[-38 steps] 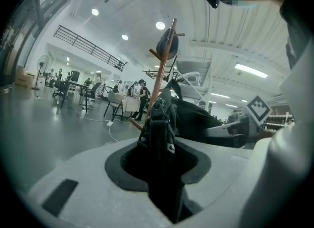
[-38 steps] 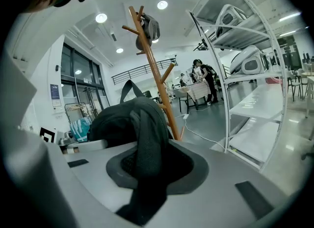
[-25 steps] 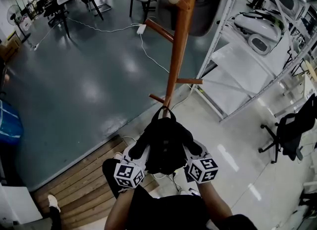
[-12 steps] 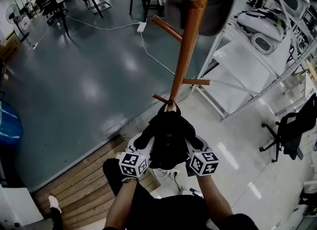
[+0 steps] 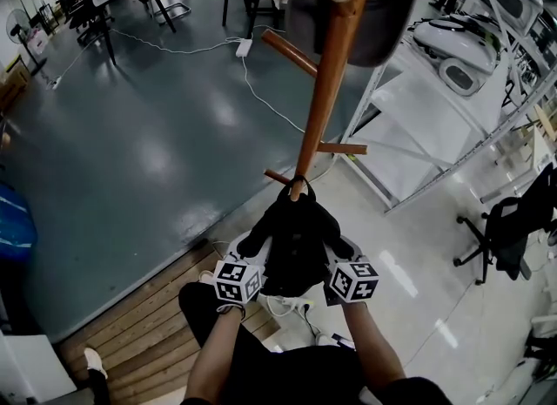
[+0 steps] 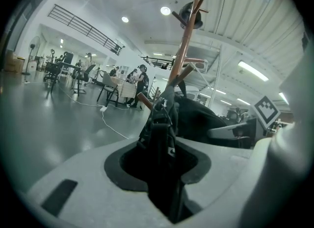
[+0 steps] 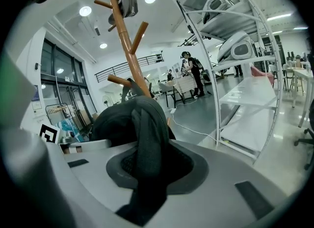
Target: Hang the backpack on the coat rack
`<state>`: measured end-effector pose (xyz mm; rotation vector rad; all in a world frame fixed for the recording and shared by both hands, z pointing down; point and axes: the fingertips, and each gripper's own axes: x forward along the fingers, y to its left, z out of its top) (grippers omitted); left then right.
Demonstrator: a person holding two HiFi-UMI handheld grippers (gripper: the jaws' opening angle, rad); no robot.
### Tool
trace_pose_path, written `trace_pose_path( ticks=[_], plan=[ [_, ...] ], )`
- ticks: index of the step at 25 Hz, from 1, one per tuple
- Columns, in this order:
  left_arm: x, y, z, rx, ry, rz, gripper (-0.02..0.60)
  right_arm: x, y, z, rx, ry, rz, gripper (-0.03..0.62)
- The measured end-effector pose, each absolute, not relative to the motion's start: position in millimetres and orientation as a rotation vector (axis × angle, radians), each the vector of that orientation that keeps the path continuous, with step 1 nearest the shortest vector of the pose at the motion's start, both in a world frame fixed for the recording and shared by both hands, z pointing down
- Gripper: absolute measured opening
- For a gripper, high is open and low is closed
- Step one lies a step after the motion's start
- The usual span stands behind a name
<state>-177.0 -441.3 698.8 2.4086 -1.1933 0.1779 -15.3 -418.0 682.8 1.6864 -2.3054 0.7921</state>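
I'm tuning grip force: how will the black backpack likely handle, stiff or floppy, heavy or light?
Probably floppy: the backpack sags between the left gripper and right gripper, fabric bunched in both jaws. Likely fairly light, since two pinches carry it. Hung on the coat rack, it may swing.

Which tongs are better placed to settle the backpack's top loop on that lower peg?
The left tongs, narrowly. Both grip shoulder straps either side of the backpack, but the left gripper view follows its strap toward the top loop at the peg; the right tongs see mostly backpack.
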Motion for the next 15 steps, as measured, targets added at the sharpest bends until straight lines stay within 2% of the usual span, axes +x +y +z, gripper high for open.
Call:
trace_pose_path(
  ticks=[15],
  plan=[
    [-177.3, -469.8, 718.8, 2.345, -1.227, 0.222, 0.136, -11.5, -442.1, 698.2, 1.701, -2.280, 0.776, 0.089]
  ],
)
